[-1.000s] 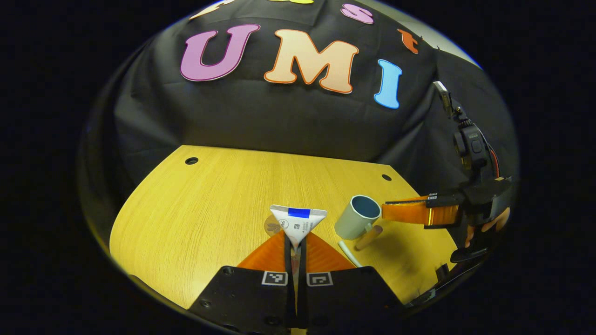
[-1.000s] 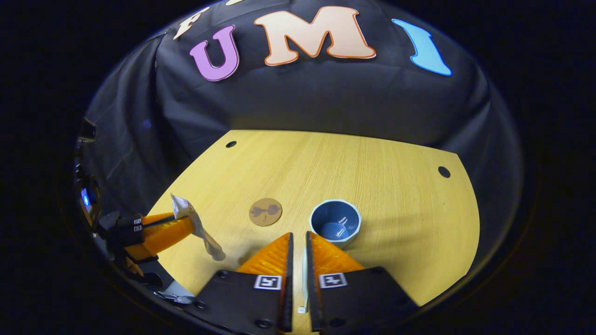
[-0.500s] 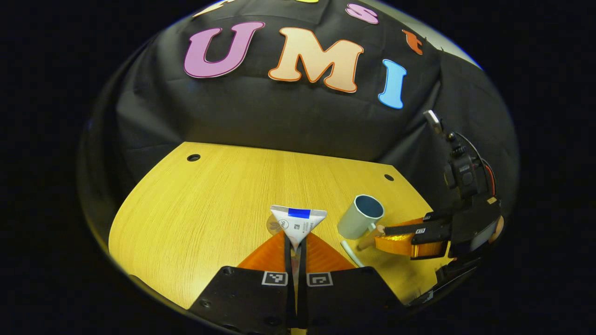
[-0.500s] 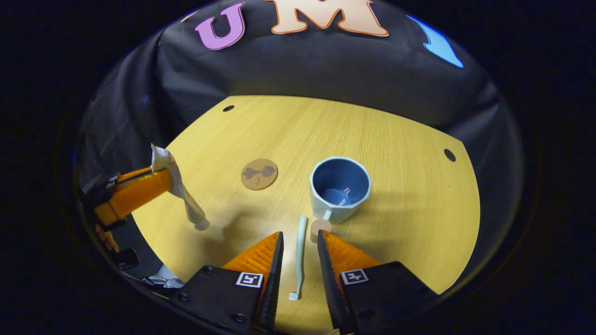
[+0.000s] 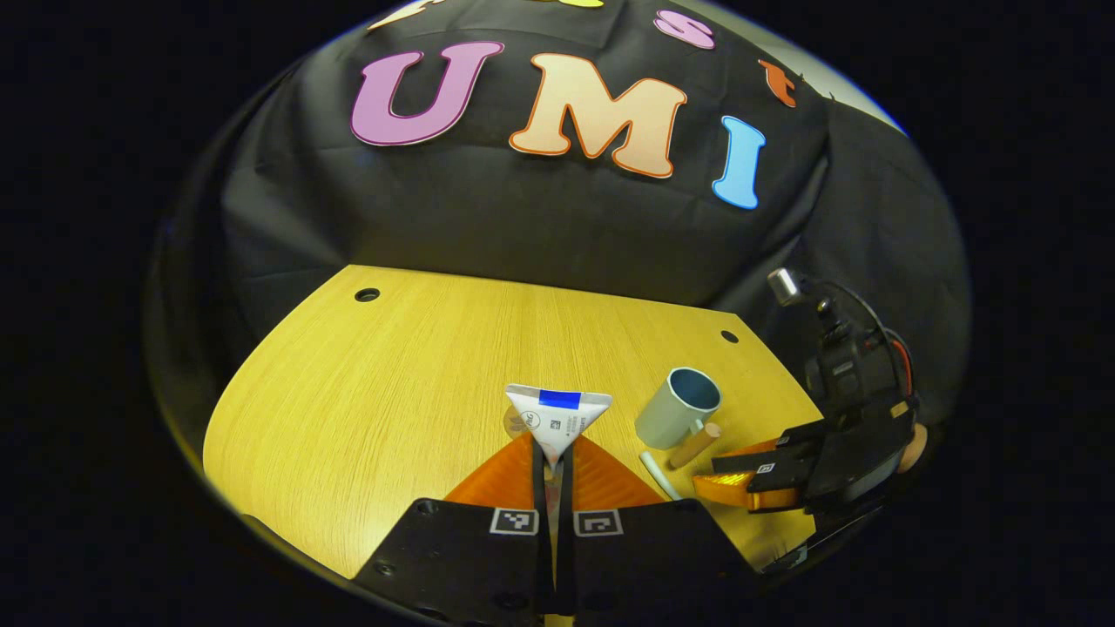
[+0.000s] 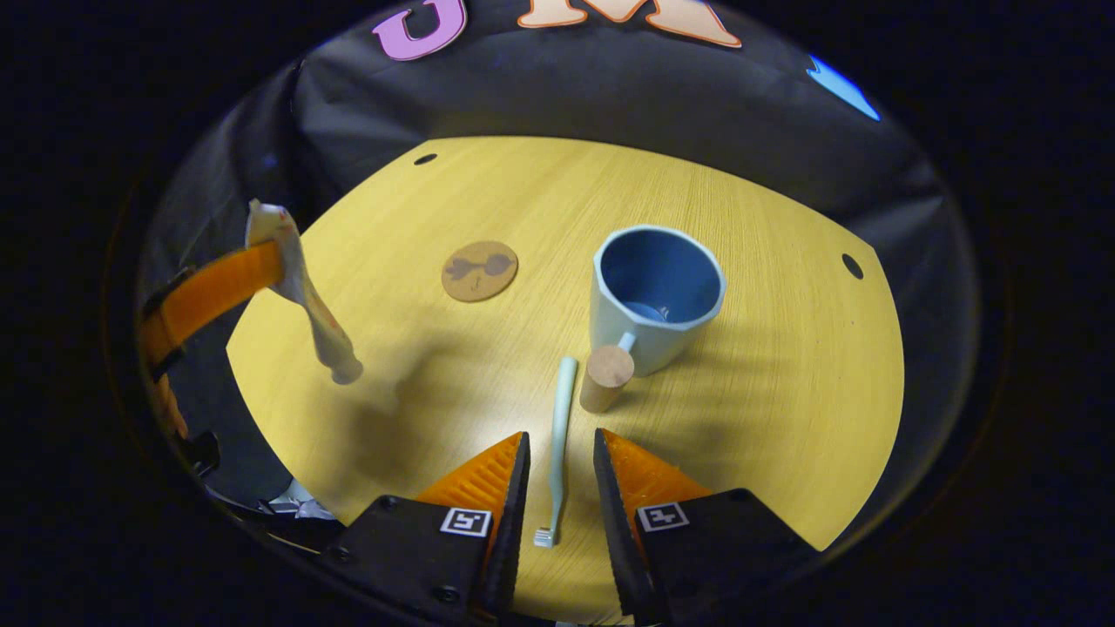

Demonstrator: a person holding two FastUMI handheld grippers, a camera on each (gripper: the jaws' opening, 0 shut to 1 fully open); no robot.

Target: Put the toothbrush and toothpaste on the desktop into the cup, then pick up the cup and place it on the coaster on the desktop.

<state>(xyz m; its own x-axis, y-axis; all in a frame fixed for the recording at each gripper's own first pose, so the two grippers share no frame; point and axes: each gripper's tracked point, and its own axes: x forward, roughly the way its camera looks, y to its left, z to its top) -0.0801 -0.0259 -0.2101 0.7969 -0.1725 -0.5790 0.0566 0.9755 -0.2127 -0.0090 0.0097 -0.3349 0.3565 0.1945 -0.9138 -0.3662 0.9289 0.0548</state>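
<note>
Left gripper view: left gripper point(image 5: 550, 453), fingers clenched on the toothpaste point(image 5: 557, 416), crimped end up. Cup point(image 5: 679, 409) at 3 o'clock on the counter point(image 5: 392, 392), toothbrush point(image 5: 655, 472) beside it.

Right gripper view: right gripper point(image 6: 557, 453), fingers released, straddling the toothbrush point(image 6: 557, 435); long axis 6–12 o'clock, bristles at 6. Cup point(image 6: 655, 300) at 1 o'clock, coaster point(image 6: 480, 271) at 11.

The right claw point(image 6: 557, 457) is open over the yellow wooden tabletop point(image 6: 784, 392). A thin pale green toothbrush point(image 6: 557, 435) lies flat between its fingers. Beyond stands a blue cup point(image 6: 655, 300) with a wooden handle. The left claw point(image 6: 253, 266) holds a white toothpaste tube point(image 6: 305, 296) up, near a round brown coaster point(image 6: 479, 271).
</note>
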